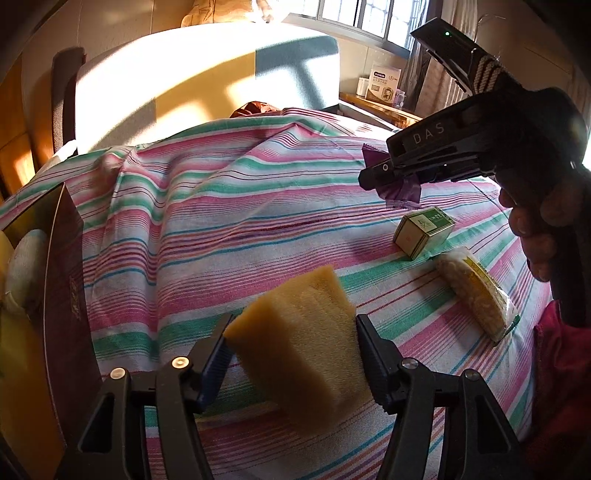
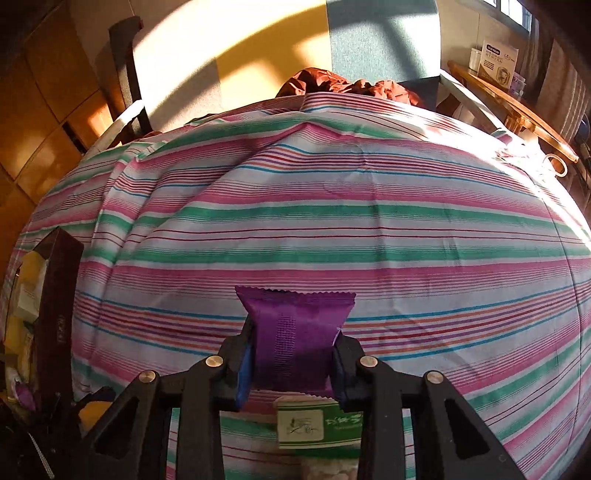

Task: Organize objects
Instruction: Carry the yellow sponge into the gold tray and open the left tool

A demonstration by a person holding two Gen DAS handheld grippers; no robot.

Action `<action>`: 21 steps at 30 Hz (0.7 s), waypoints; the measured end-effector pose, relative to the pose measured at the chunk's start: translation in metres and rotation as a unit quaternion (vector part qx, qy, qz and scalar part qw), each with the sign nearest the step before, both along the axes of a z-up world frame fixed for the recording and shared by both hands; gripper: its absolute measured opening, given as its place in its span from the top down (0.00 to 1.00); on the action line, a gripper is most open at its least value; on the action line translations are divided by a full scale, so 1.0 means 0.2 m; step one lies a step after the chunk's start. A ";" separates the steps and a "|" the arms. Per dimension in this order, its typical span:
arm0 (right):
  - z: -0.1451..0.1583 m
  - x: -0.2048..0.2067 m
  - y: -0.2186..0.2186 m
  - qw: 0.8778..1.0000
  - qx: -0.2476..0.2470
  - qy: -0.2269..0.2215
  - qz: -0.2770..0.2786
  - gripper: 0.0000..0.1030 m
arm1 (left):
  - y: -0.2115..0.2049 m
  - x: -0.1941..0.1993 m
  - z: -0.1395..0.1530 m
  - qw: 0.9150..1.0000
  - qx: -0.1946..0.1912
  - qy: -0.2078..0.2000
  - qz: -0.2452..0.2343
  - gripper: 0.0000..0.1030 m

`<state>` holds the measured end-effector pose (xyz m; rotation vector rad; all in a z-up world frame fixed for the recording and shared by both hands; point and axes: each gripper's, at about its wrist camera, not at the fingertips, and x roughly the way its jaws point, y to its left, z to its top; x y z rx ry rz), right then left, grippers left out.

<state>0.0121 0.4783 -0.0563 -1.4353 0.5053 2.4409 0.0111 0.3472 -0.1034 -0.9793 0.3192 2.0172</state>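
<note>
Now your right claw (image 2: 293, 363) is clamped on the purple packet (image 2: 295, 332) and your left claw (image 1: 291, 365) pinches the sponge (image 1: 295, 354), both lifted for the box (image 1: 62, 266) at left.

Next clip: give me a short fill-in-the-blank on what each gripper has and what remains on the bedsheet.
The right gripper is shut on a ____ packet.
The left gripper's jaws flank a yellow ____.
The green-and-white box rests on the ____ sheet.

Missing: purple; sponge; striped

Sunlit wall (image 1: 166, 74), barred window (image 1: 373, 18), wooden shelf (image 2: 517, 107)
</note>
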 end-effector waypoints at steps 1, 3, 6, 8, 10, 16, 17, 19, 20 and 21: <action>0.00 0.00 -0.04 1.000 -0.006 0.006 0.006 0.68 | 0.00 0.00 0.01 1.000 -0.001 -0.002 -0.003 0.43; 0.00 0.00 -0.13 1.000 -0.009 0.011 0.017 0.68 | -0.02 0.02 0.04 1.000 -0.003 0.003 -0.001 0.45; -0.05 0.00 -0.19 0.999 -0.022 0.013 0.020 0.68 | -0.08 0.06 0.12 1.000 0.011 0.011 -0.008 0.46; -0.07 0.02 -0.23 1.000 -0.018 0.007 0.020 0.68 | -0.13 0.08 0.16 1.000 0.016 0.006 -0.006 0.46; -0.10 0.01 -0.25 1.000 -0.010 -0.004 0.029 0.68 | -0.21 0.09 0.21 1.000 0.025 0.006 0.001 0.46; -0.17 -0.03 -0.32 0.997 0.020 -0.031 0.064 0.68 | -0.50 0.03 0.37 0.997 0.046 0.007 0.056 0.46; -0.17 -0.03 -0.33 0.997 0.022 -0.030 0.068 0.68 | -0.56 0.00 0.40 0.996 0.048 0.002 0.073 0.46; -0.17 -0.03 -0.33 0.997 0.026 -0.031 0.071 0.68 | -0.68 -0.07 0.43 0.993 0.046 -0.004 0.109 0.45; -0.18 -0.03 -0.33 0.997 0.028 -0.031 0.072 0.68 | -0.74 -0.10 0.45 0.991 0.042 0.000 0.130 0.45; -0.18 -0.03 -0.34 0.996 0.030 -0.032 0.073 0.68 | -0.81 -0.14 0.46 0.988 0.036 0.007 0.151 0.45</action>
